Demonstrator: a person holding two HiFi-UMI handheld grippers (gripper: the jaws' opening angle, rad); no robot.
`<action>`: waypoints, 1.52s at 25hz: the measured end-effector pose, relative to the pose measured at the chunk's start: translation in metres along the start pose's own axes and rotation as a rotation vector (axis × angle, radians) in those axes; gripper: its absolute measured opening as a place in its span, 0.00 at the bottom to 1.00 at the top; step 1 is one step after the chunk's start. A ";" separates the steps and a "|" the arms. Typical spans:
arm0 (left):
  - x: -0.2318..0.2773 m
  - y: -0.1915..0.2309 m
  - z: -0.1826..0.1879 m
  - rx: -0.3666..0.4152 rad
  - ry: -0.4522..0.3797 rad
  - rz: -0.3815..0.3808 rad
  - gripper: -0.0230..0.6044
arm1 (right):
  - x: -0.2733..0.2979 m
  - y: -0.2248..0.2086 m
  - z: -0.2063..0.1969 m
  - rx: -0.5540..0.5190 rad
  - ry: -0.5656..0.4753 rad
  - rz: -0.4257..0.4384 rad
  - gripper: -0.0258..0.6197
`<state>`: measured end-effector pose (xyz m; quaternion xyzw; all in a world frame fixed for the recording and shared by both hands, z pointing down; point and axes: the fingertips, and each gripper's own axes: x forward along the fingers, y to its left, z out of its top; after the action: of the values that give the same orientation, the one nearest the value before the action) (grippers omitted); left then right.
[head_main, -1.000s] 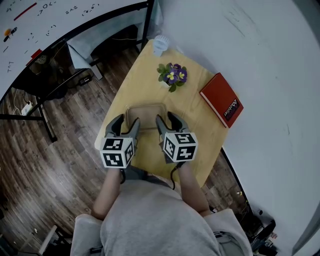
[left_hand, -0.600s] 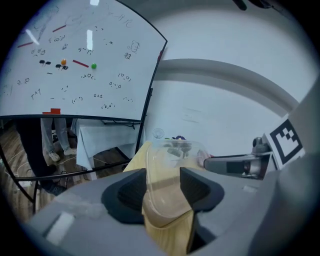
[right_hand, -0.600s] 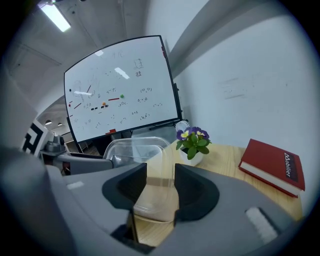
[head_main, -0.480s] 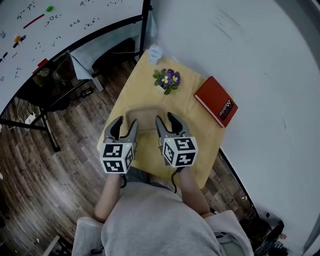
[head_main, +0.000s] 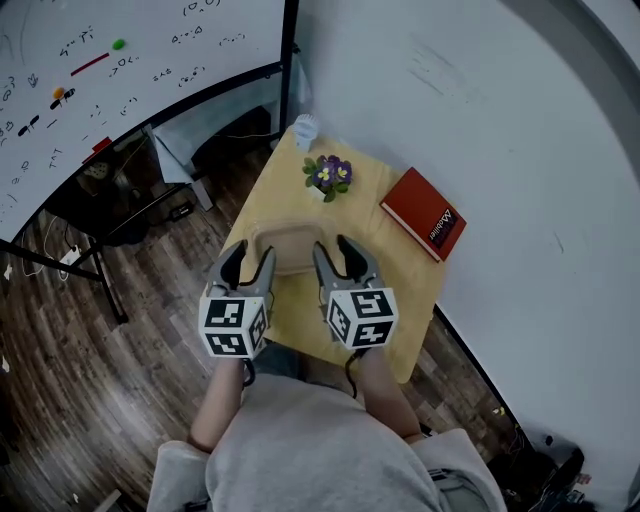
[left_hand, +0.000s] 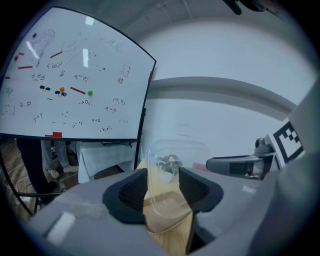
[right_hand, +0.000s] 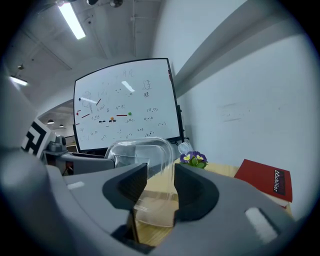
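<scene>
I hold a clear plastic container (head_main: 290, 247) between both grippers, above a small wooden table (head_main: 395, 270). My left gripper (head_main: 250, 260) is shut on the container's left rim and my right gripper (head_main: 337, 252) on its right rim. In the left gripper view the container (left_hand: 172, 165) stands up between the jaws of the left gripper (left_hand: 162, 189), and a potted plant shows through it. In the right gripper view the container (right_hand: 142, 155) passes through the right gripper (right_hand: 160, 189). Each view shows the other gripper across the container.
On the table stand a potted purple flower (head_main: 328, 174), a red book (head_main: 423, 224) at the right and a small white object (head_main: 305, 127) at the far corner. A whiteboard (head_main: 90, 70) on a stand is at the left, over a wooden floor. A white wall runs along the right.
Both grippers have risen and tilted up with the container. The table sits lower in both gripper views, and more whiteboard and ceiling show. The grip is unchanged.
</scene>
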<state>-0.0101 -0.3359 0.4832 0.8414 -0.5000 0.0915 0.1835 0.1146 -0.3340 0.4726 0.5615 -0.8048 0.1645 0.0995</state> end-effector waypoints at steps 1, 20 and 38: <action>-0.003 -0.002 0.003 0.006 -0.011 0.000 0.35 | -0.003 0.001 0.004 -0.003 -0.011 0.000 0.30; -0.067 -0.041 0.060 0.103 -0.191 -0.025 0.35 | -0.077 0.027 0.060 -0.067 -0.204 -0.011 0.30; -0.124 -0.089 0.093 0.190 -0.326 -0.065 0.33 | -0.153 0.042 0.092 -0.107 -0.346 -0.042 0.30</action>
<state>0.0054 -0.2346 0.3364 0.8743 -0.4847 -0.0052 0.0227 0.1311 -0.2217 0.3284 0.5919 -0.8057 0.0203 -0.0075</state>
